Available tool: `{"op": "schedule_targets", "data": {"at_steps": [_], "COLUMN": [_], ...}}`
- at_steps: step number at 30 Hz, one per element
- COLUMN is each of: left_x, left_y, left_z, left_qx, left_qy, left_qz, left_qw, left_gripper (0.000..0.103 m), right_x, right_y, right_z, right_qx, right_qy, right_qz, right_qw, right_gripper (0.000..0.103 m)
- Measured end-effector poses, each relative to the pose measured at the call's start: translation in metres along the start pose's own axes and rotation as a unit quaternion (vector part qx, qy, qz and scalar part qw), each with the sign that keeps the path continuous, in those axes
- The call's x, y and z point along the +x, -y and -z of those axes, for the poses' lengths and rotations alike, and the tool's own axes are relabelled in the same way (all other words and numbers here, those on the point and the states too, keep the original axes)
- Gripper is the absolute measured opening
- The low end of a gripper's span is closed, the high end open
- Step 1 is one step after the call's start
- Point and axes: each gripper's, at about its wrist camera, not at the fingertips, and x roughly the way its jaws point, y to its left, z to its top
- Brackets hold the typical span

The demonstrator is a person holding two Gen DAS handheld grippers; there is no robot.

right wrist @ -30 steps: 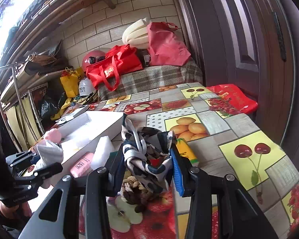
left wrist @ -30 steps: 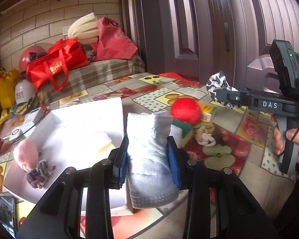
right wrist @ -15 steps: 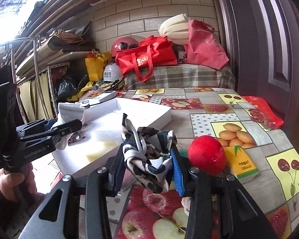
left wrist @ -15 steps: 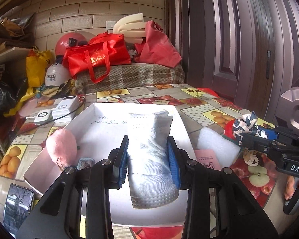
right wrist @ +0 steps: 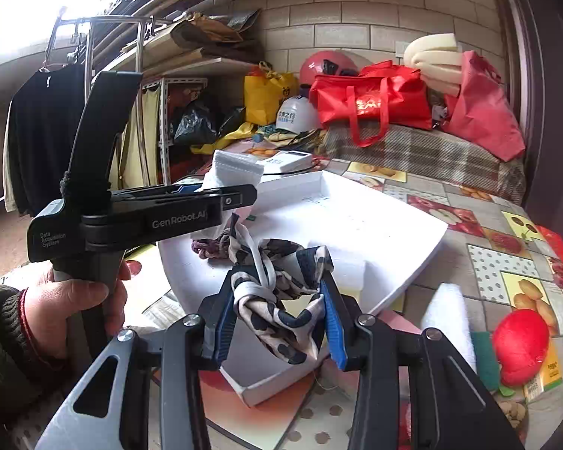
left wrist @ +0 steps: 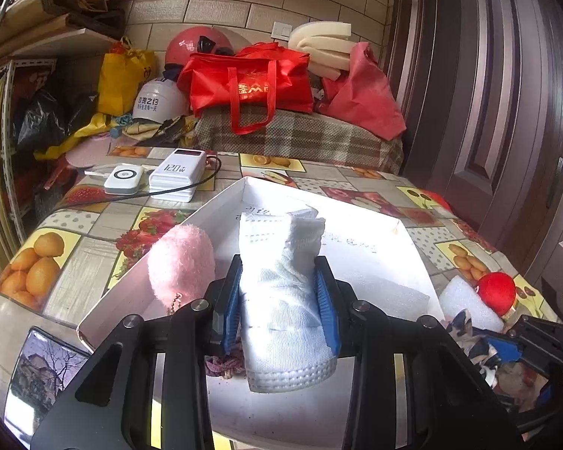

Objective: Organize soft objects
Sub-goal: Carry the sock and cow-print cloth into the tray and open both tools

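The left claw (left wrist: 279,305) pinches a white sock (left wrist: 285,296) upright above the white tray (left wrist: 225,202). A pink pompom (left wrist: 180,262) lies in the tray just left of the sock, and a red ball (left wrist: 496,292) sits on the tabletop (left wrist: 86,240) to the right.

The left gripper (left wrist: 279,302) is built of black linkage bars joined by silver round-head screws, and its fingers are lined with ribbed blue pads (left wrist: 232,309). On its side, white lettering reading "GenRobot.AI" and "Data Acquisition System" is printed, and its black handle is gripped by a bare hand (right wrist: 69,309) with a thin red cord at the wrist and a dark green knit sleeve. The right gripper (right wrist: 277,320) is made the same way, with grey-black bars, silver screws and blue ribbed pads (right wrist: 334,328).
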Motion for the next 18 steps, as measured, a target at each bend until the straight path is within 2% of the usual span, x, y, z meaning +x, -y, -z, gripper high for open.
{"op": "schedule_targets", "data": {"at_steps": [5, 9, 14, 18], "left_x": [0.0, -0.001, 0.0, 0.001], "left_y": [0.0, 0.005, 0.004, 0.0], "left_z": [-0.001, 0.0, -0.001, -0.002], "left_qx": [-0.001, 0.01, 0.005, -0.006], "left_qy": [-0.001, 0.0, -0.004, -0.007], "left_qz": [0.001, -0.001, -0.004, -0.006], "left_qw": [1.0, 0.9999, 1.0, 0.9999], "left_gripper": [0.035, 0.035, 0.035, 0.035], "right_x": [0.029, 0.047, 0.062, 0.074], "right_y": [0.003, 0.01, 0.026, 0.05], "right_z": [-0.003, -0.004, -0.013, -0.023], "right_qx": [0.016, 0.033, 0.051, 0.101], "right_qy": [-0.061, -0.093, -0.091, -0.081], "right_qz": [-0.048, -0.053, 0.016, 0.059], "right_qw": [0.997, 0.994, 0.994, 0.99], "right_gripper": [0.041, 0.041, 0.041, 0.041]}}
